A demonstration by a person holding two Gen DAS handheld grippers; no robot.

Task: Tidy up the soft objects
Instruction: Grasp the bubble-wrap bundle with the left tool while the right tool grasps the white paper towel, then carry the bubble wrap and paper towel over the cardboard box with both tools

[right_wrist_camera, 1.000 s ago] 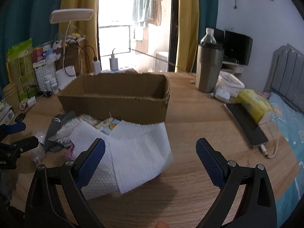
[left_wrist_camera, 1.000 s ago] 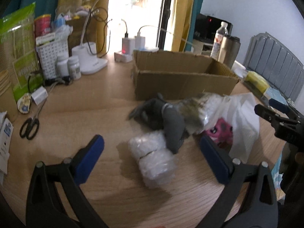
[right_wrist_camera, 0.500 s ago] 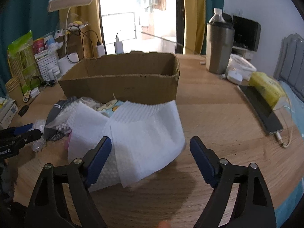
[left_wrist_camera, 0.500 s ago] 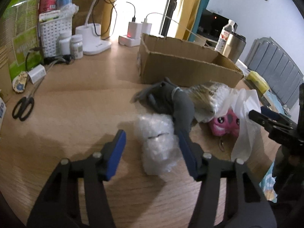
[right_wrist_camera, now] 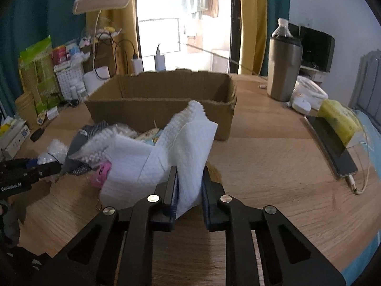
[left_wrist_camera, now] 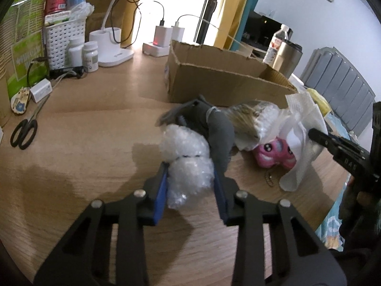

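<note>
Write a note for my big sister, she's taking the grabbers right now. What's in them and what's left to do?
Left gripper: closing on the bubble wrap bundle.
Right gripper: shut on the white cloth.
Cardboard box: behind the pile; nothing seen inside.
On the table: grey sock, pink plush.
Done: both items gripped.
Left: probably box them, then the others.

A second ago both claws stood wide open above the bench. Now the left claw [left_wrist_camera: 190,178] is closing, its blue pads against the sides of the bubble-wrap bundle [left_wrist_camera: 188,166]. The right claw [right_wrist_camera: 189,186] has clamped onto the near edge of the white cloth [right_wrist_camera: 181,147], and that edge, which lay flat, now stands bunched and lifted off the bench.
</note>
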